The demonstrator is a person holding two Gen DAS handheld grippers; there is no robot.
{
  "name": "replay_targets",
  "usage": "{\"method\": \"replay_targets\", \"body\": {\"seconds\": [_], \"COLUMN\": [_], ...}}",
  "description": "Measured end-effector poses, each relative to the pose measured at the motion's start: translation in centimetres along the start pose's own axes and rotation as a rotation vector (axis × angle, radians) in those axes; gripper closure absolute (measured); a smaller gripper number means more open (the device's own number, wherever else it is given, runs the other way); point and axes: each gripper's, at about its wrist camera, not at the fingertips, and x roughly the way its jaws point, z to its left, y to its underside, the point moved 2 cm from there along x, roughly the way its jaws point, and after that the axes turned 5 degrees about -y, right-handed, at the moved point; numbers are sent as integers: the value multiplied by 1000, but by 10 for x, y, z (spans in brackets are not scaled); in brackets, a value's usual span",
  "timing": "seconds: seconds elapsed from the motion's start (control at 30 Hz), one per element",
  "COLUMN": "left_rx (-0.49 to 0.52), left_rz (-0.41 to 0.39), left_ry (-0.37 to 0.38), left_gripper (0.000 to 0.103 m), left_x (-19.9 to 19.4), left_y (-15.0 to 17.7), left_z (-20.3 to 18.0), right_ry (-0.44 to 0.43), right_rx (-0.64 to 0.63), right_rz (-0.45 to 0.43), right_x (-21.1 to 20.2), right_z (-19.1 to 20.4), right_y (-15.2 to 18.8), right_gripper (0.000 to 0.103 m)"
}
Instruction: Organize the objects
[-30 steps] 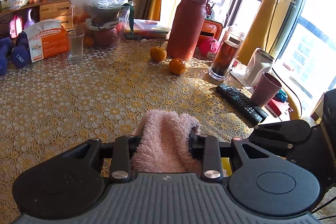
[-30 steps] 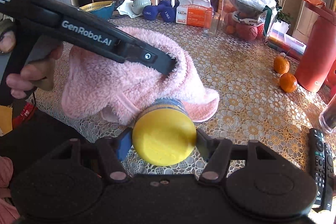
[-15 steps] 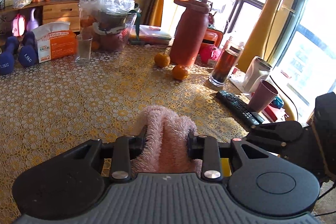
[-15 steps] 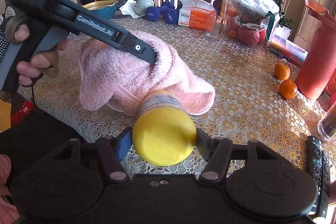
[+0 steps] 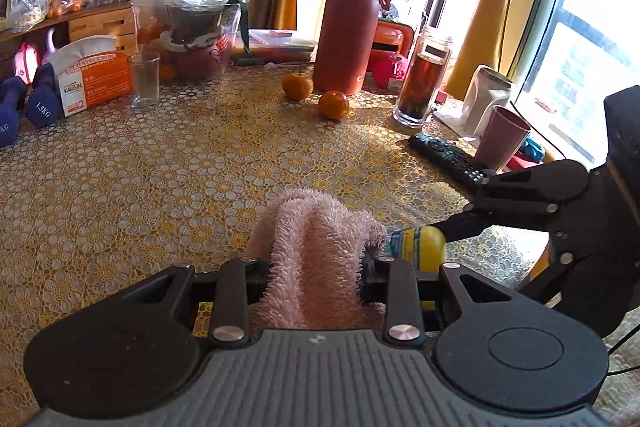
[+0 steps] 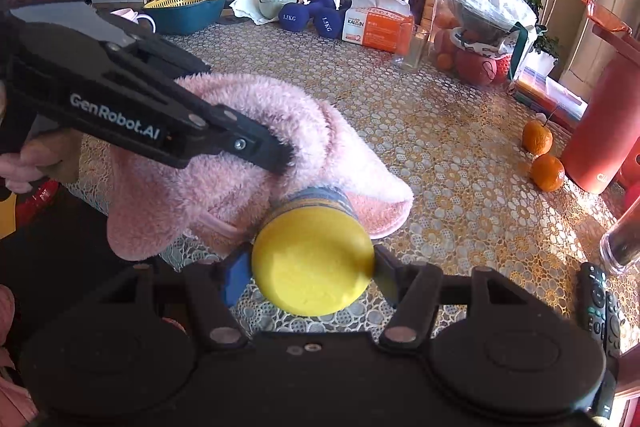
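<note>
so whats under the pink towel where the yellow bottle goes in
The bottle, gripped by the right gripper, has its far end tucked under the pink towel held by the left gripper. That end is covered, as is the tablecloth beneath.

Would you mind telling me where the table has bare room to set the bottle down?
The widest bare patch lies mid-table, between the towel, glass and oranges. It is crowded along the far edge by the dumbbells and flask, and at the right by the remote.
</note>
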Motion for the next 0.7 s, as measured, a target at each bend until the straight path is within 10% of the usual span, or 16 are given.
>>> {"method": "replay_targets", "body": {"seconds": [0.43, 0.57, 0.7], "left_rx": [-27, -11, 35], "left_rz": [46, 3, -24], "left_ry": [-142, -143, -112], "left_gripper": [70, 35, 28], "left_x": [8, -9, -24], "left_y": [13, 15, 19], "left_z": [39, 36, 27], "right_ry": [2, -1, 1], "right_rx": [18, 31, 33], "right_rz": [-6, -2, 2], "right_x": [0, 0, 1], "right_z": [-2, -3, -3], "right_y": [-9, -10, -11], "right_gripper": [41, 41, 41]}}
